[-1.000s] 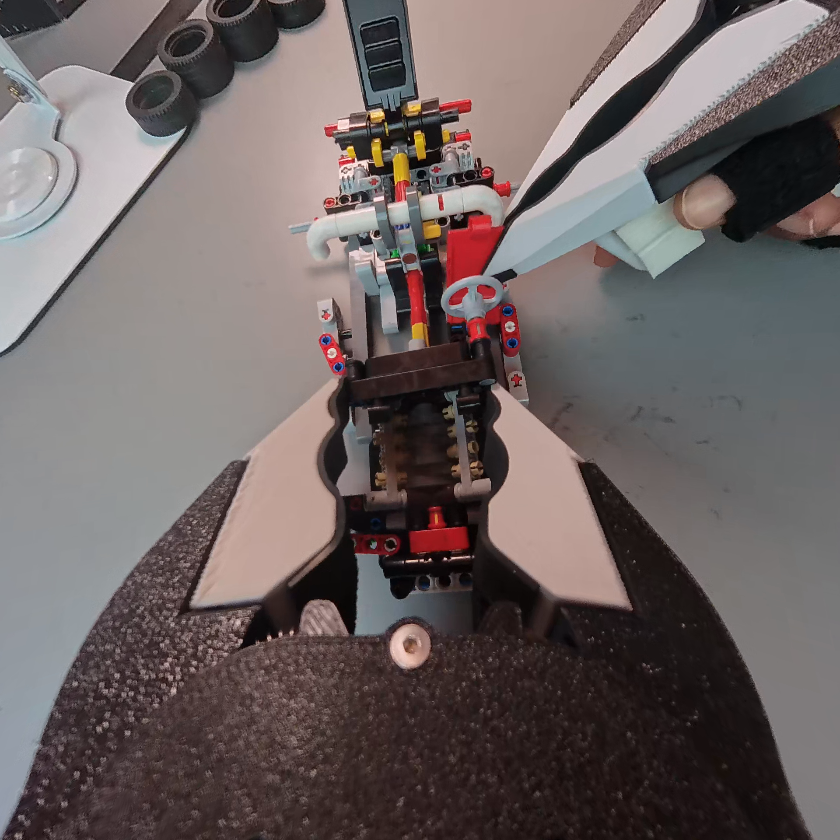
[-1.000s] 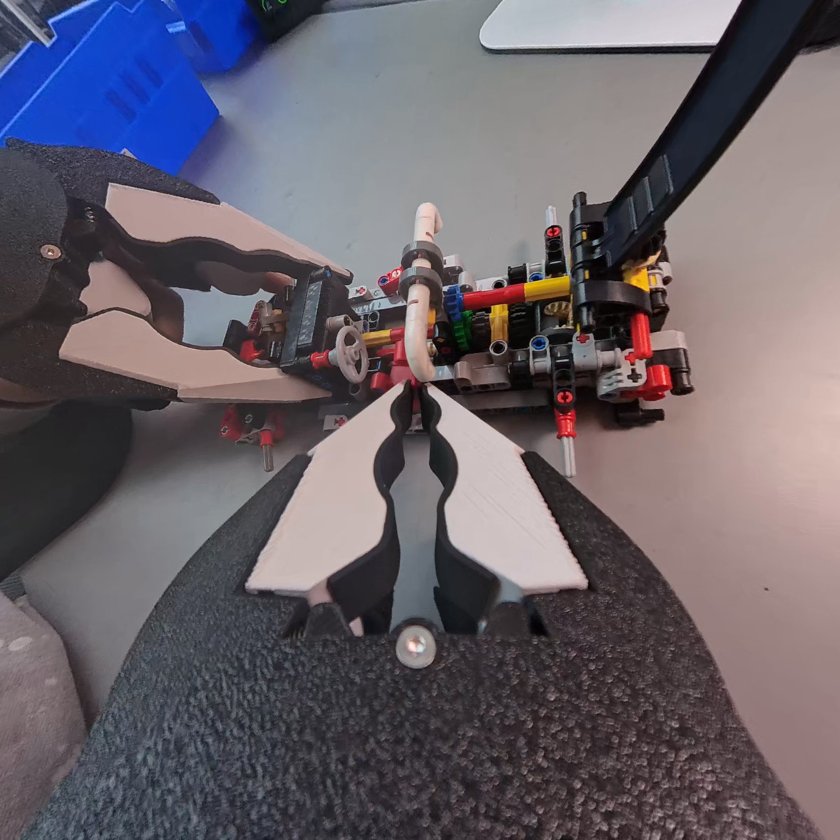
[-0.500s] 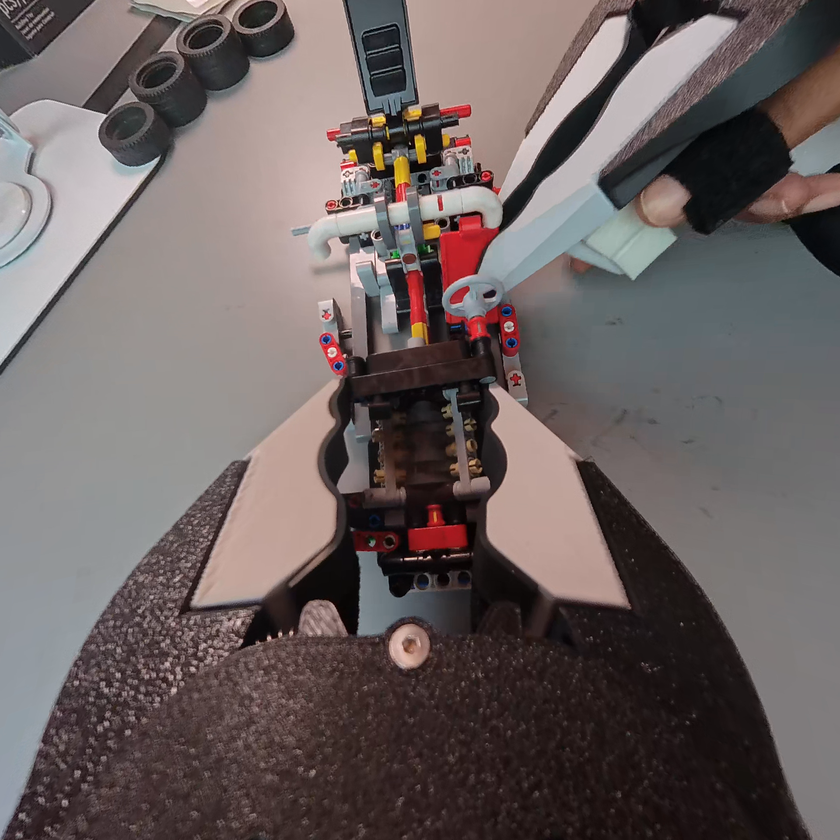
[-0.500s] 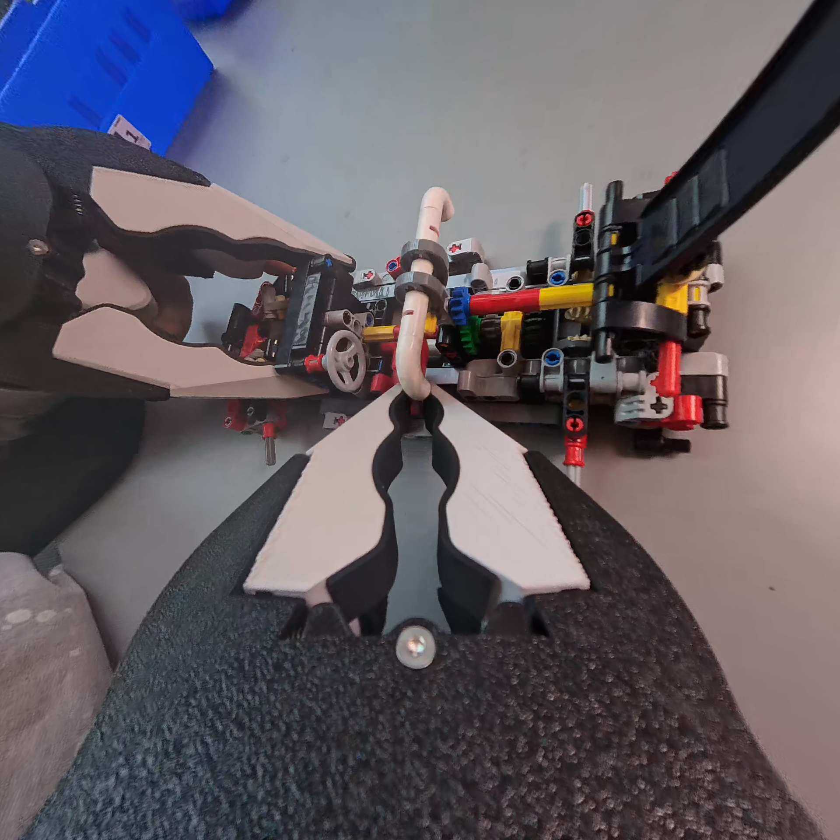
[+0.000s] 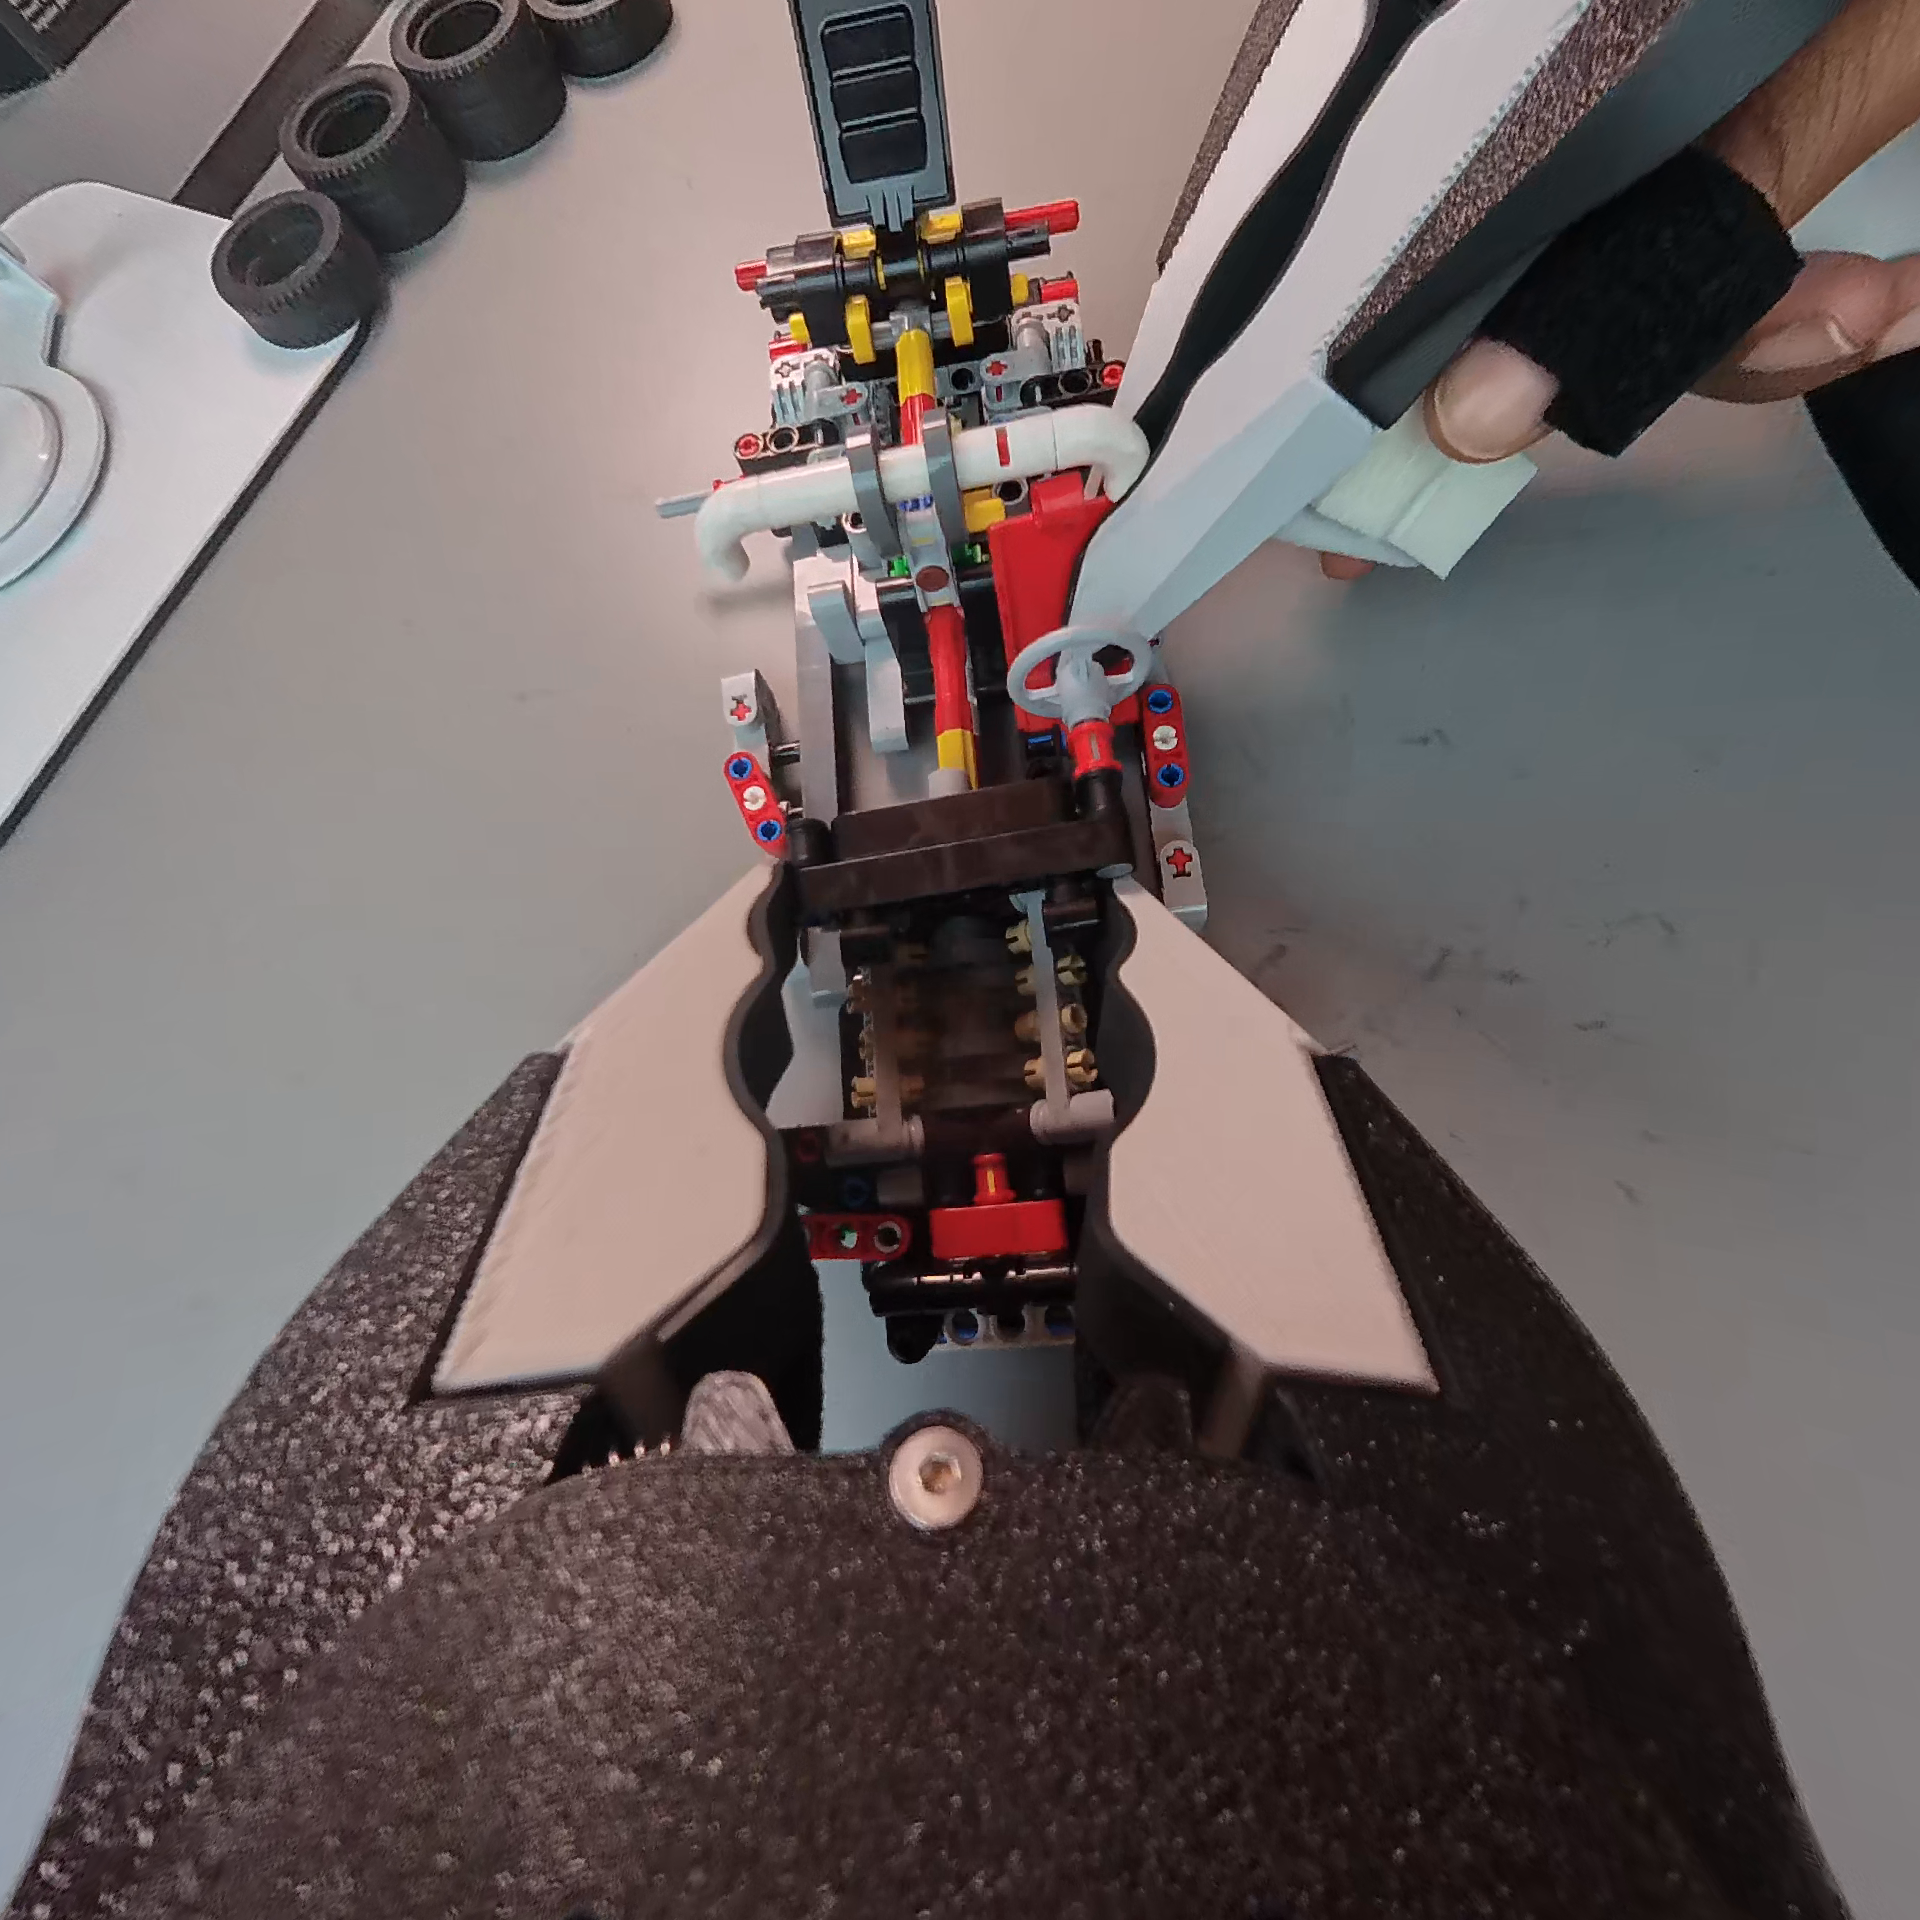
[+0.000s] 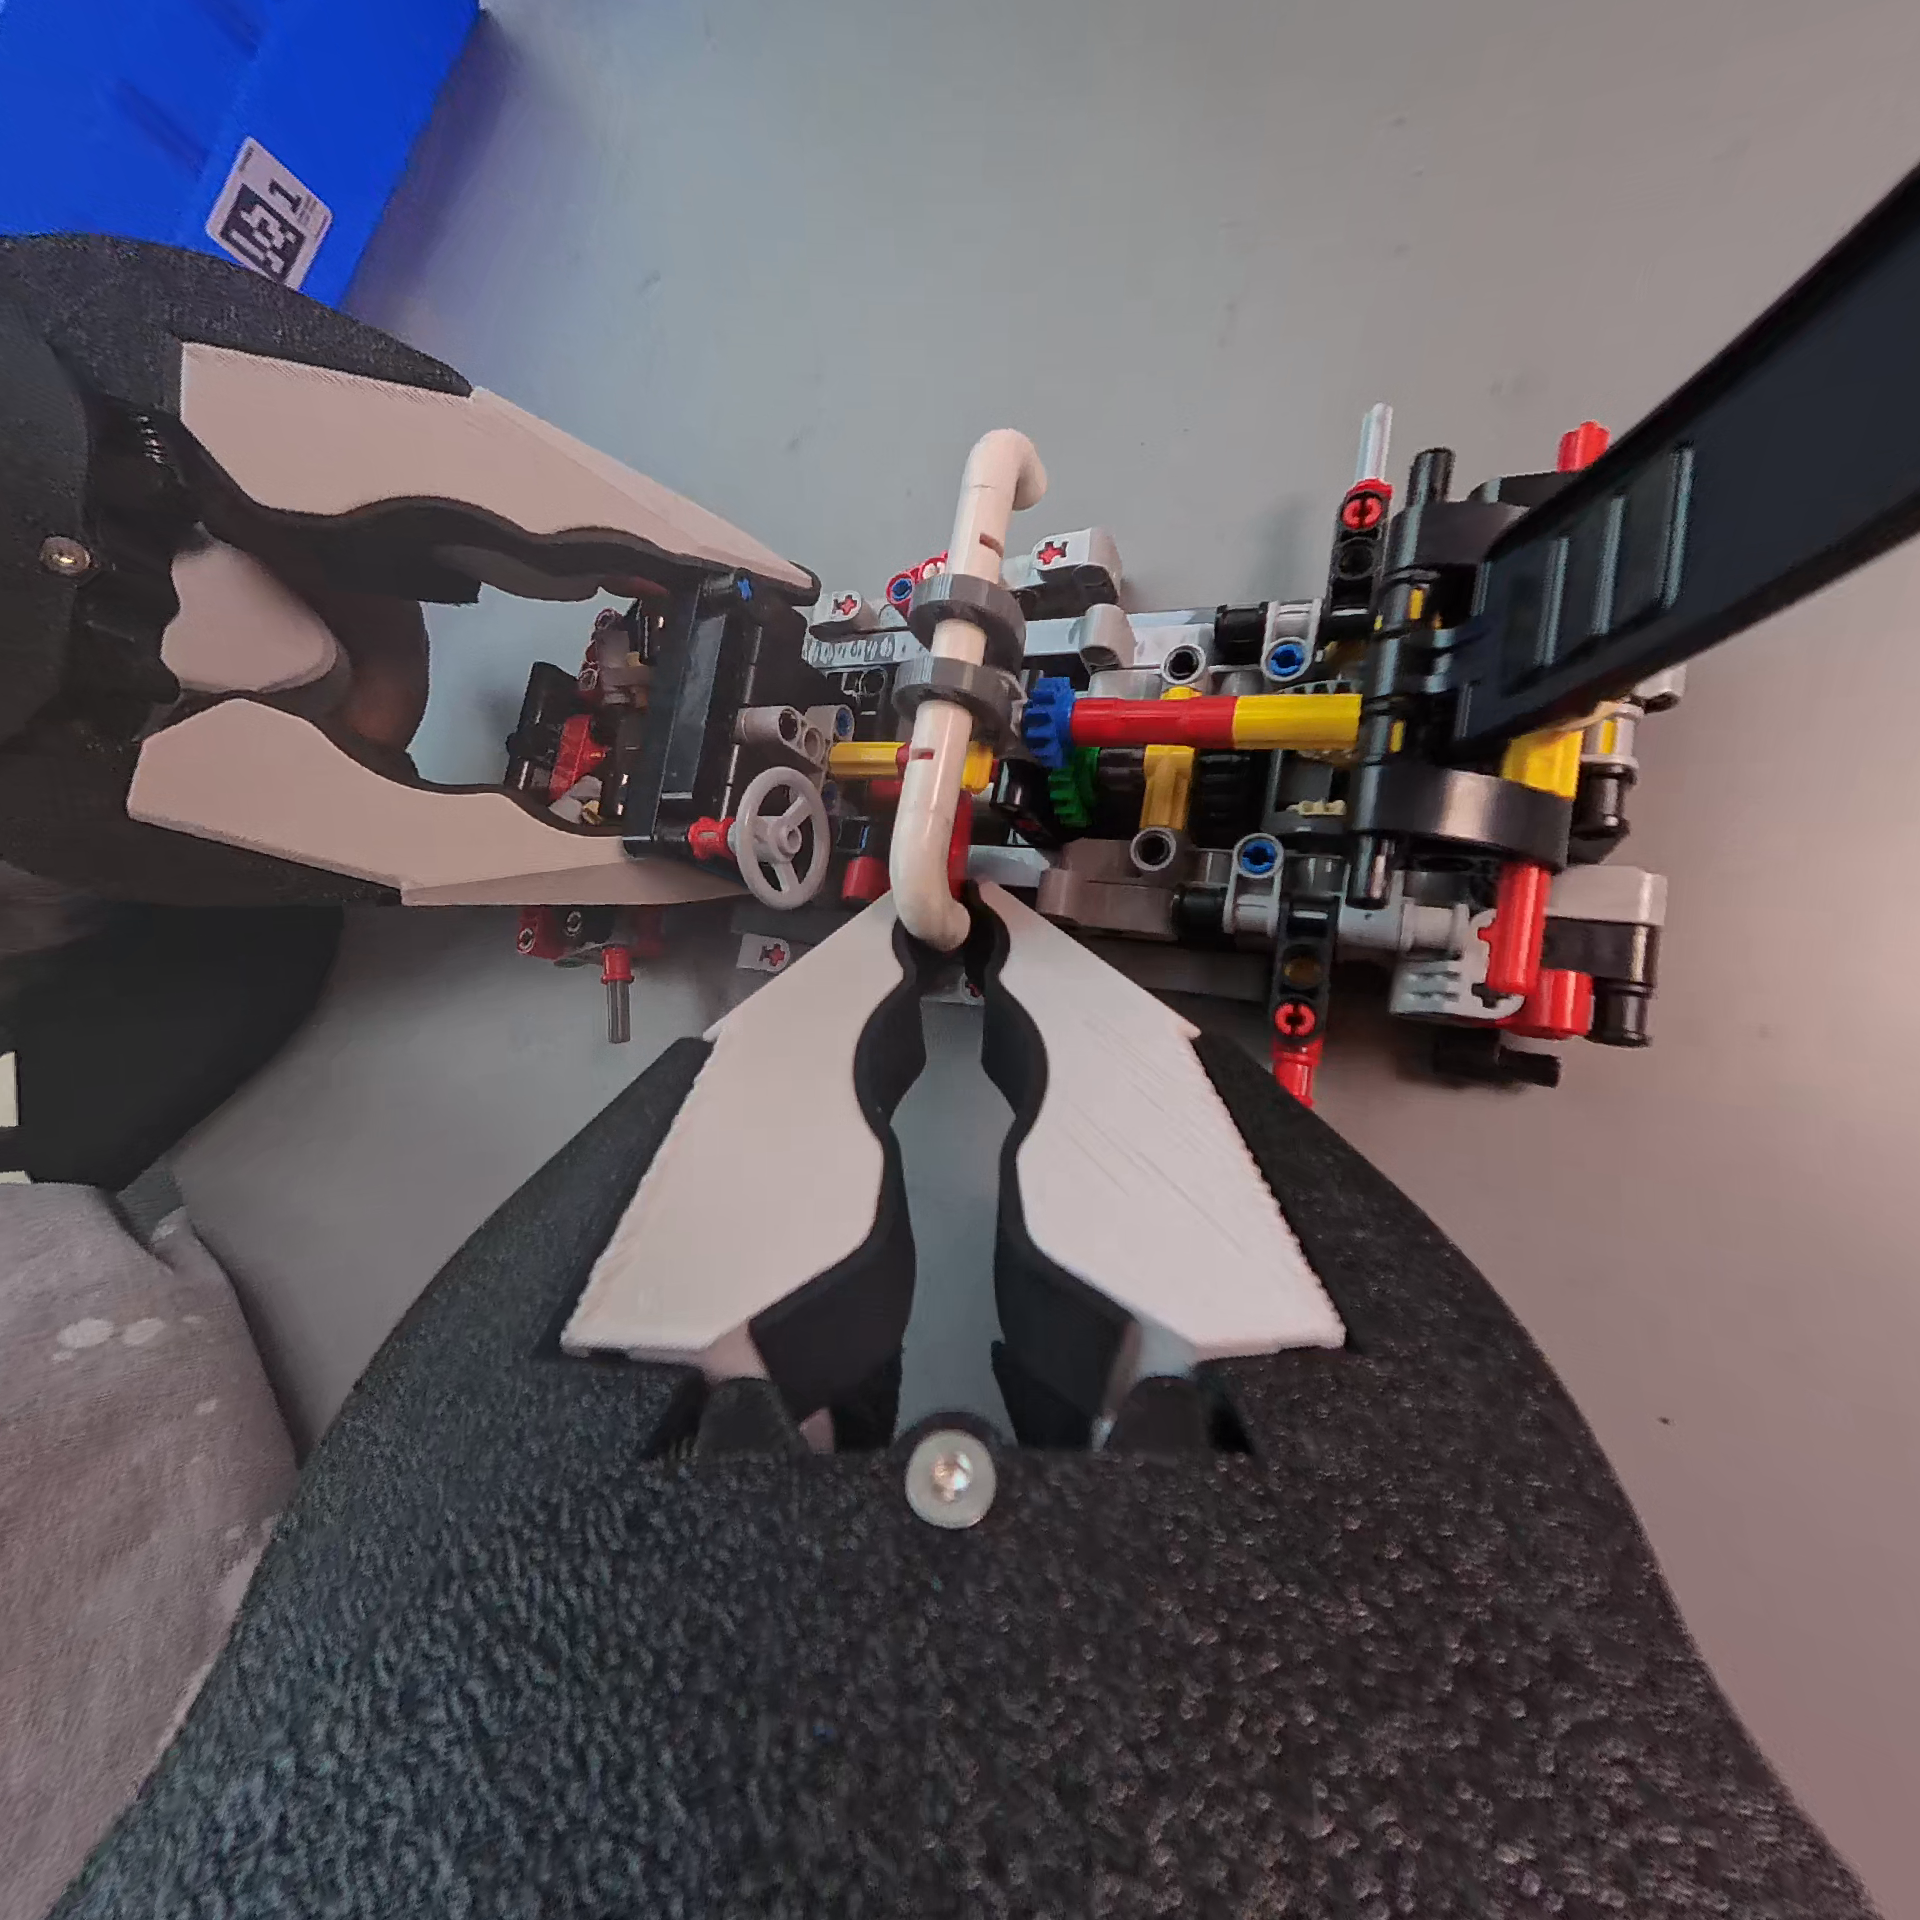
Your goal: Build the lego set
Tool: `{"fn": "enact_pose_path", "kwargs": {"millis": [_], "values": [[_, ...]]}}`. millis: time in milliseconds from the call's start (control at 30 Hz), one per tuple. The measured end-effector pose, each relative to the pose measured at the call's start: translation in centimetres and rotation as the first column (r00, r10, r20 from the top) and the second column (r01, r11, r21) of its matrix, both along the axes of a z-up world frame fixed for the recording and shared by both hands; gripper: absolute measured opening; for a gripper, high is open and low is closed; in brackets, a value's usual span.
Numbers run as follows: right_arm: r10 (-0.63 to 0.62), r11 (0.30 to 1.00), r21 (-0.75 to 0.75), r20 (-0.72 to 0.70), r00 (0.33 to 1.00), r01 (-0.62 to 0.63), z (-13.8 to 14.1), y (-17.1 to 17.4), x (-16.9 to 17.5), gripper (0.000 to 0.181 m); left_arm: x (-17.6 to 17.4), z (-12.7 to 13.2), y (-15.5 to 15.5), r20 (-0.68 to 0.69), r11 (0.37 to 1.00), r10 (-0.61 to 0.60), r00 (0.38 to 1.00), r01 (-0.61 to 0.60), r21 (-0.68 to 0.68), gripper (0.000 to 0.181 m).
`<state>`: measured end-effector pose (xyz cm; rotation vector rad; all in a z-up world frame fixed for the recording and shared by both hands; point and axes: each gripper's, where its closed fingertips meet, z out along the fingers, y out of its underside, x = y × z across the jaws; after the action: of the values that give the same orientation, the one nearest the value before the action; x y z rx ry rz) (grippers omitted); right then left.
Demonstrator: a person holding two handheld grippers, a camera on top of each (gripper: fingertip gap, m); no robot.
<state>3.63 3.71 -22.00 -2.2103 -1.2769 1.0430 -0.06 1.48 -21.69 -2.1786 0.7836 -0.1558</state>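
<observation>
The lego car chassis (image 5: 935, 665) lies on the grey table, with a white curved bar (image 5: 1018, 452) across it, a red seat (image 5: 1039, 561) and a grey steering wheel (image 5: 1081, 670). My left gripper (image 5: 951, 894) is shut on the chassis's near end and also shows in the right wrist view (image 6: 717, 727). My right gripper (image 6: 951, 925) reaches in from the side, and its tips close on the hooked end of the white bar (image 6: 935, 810). In the left wrist view it (image 5: 1117, 540) lies over the red seat beside the steering wheel. A gloved hand (image 5: 1662, 281) holds it.
A long black panel (image 5: 883, 104) sticks out from the chassis's far end. Several black tyres (image 5: 343, 135) sit at the back left beside a white base plate (image 5: 156, 364). A blue bin (image 6: 156, 104) stands behind my left gripper. Grey cloth (image 6: 104, 1455) lies at the near left. The left gripper's tips are roughly 5 cm from the right gripper's. The white base plate (image 5: 156, 364) is about equally far from each gripper, around 30 cm.
My right gripper has moved in closer to the chassis, and its tips now sit at the white bar's hooked end. My left gripper keeps its hold on the chassis.
</observation>
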Motion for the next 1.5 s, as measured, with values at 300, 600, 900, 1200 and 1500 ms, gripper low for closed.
{"fn": "enact_pose_path", "kwargs": {"millis": [300,600,900,1200,1500], "values": [[0.063,0.992,-0.107,0.031,0.998,-0.06,0.0,-1.0,0.9,0.002,-0.1,0.1,0.2,0.0,1.0,0.013,1.0,-0.013,0.025,0.056],[0.006,0.997,-0.075,-0.052,0.999,-0.01,2.6,-1.2,2.2,0.002,-1.0,0.1,0.7,0.001,0.999,0.001,1.0,-0.001,0.032,0.058],[0.089,0.995,0.068,-0.385,0.919,-0.068,8.6,-1.4,1.4,0.002,0.9,0.8,1.0,0.102,0.977,-0.211,0.972,0.21,0.026,0.085],[0.209,0.972,0.204,-0.53,0.822,-0.115,12.8,-2.9,-1.4,0.002,1.7,10.2,-2.3,0.396,0.937,-0.29,0.871,0.175,0.302,0.052],[0.405,0.883,0.421,-0.458,0.791,-0.208,12.8,-5.3,-4.4,0.002,1.1,11.9,-3.9,0.586,0.972,-0.17,0.792,0.038,0.231,0.018]]}}
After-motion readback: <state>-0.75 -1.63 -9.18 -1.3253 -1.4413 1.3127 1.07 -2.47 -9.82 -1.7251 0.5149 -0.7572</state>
